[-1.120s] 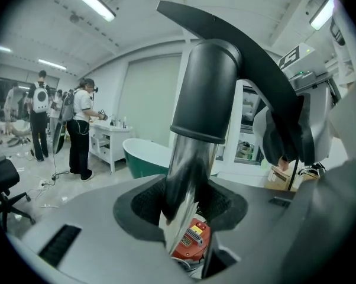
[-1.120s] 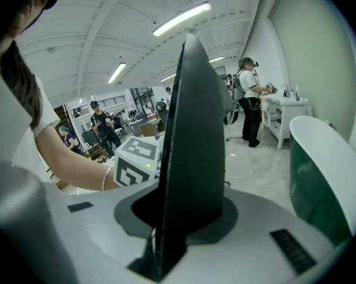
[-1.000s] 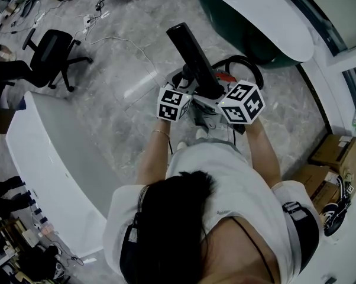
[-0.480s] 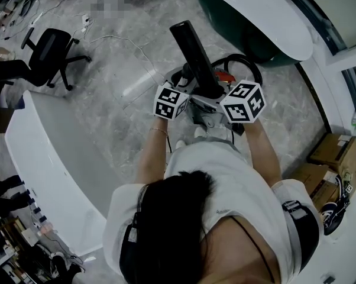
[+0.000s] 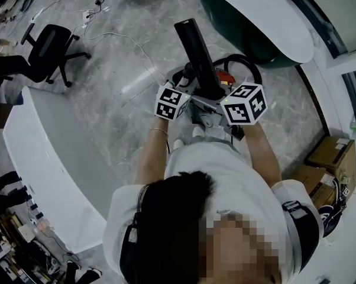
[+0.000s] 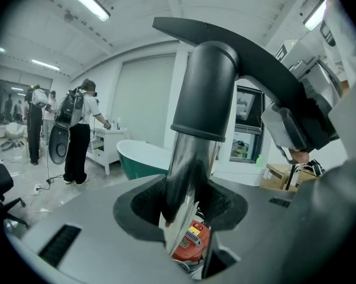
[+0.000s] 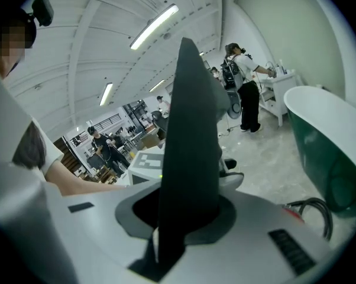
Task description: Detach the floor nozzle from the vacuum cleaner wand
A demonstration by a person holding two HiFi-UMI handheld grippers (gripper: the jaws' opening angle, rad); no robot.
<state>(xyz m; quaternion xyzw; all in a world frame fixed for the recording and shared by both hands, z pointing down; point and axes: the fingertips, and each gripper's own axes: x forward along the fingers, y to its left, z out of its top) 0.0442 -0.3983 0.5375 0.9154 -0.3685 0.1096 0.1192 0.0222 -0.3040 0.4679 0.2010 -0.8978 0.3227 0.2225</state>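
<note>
Clamping shiny chrome vacuum wand (image 6: 187, 158) in left gripper (image 6: 187, 215) jaws; pinching flat black plastic floor nozzle (image 7: 190, 135) in narrow right gripper (image 7: 181, 218) jaws, above grey marble floor (image 5: 113, 58).

My left gripper (image 6: 188, 209) has its jaws closed round the chrome wand (image 6: 187, 158); above them the black floor nozzle (image 6: 249, 58) caps the tube, and what looks like the red vacuum body (image 6: 194, 244) sits below.
</note>
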